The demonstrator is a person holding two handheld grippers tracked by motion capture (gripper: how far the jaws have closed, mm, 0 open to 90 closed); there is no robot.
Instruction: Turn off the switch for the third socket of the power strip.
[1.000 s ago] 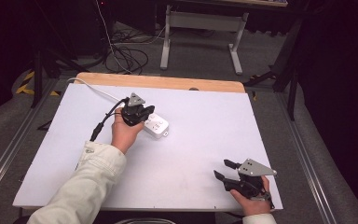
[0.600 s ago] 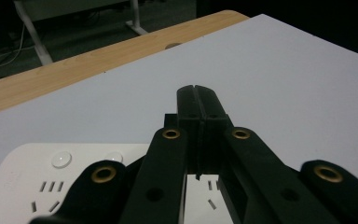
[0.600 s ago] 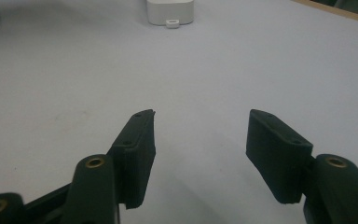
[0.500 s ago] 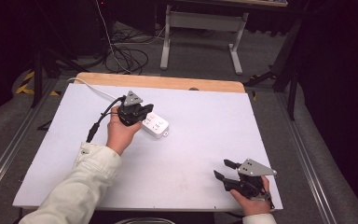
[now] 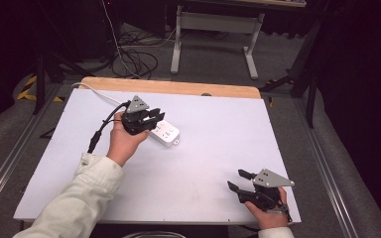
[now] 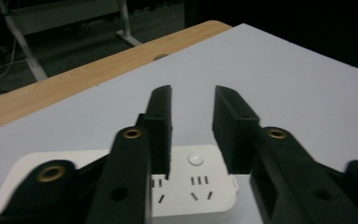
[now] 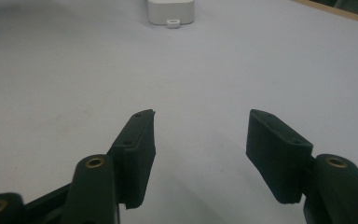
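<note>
A white power strip [image 5: 167, 134] lies on the white table [image 5: 218, 124], left of its middle. My left gripper [image 5: 158, 116] hovers just above the strip's near end, open, with nothing between its jaws. In the left gripper view the strip [image 6: 200, 192], with its sockets and round button, lies under and behind the left gripper [image 6: 192, 93]. At the front right corner my right gripper [image 5: 235, 180] rests low over the table, open and empty. In the right gripper view the right gripper [image 7: 200, 119] faces the strip's end [image 7: 171, 9], far off across bare table.
A white cord [image 5: 96, 91] runs from the strip to the table's far left corner. A wooden strip [image 5: 178, 88] lines the far edge. Beyond it stand a metal stand [image 5: 213, 29] and loose cables [image 5: 134, 57] on the floor.
The left hand and its gripper have drifted very slightly to the left over the power strip. The right gripper has not moved.
</note>
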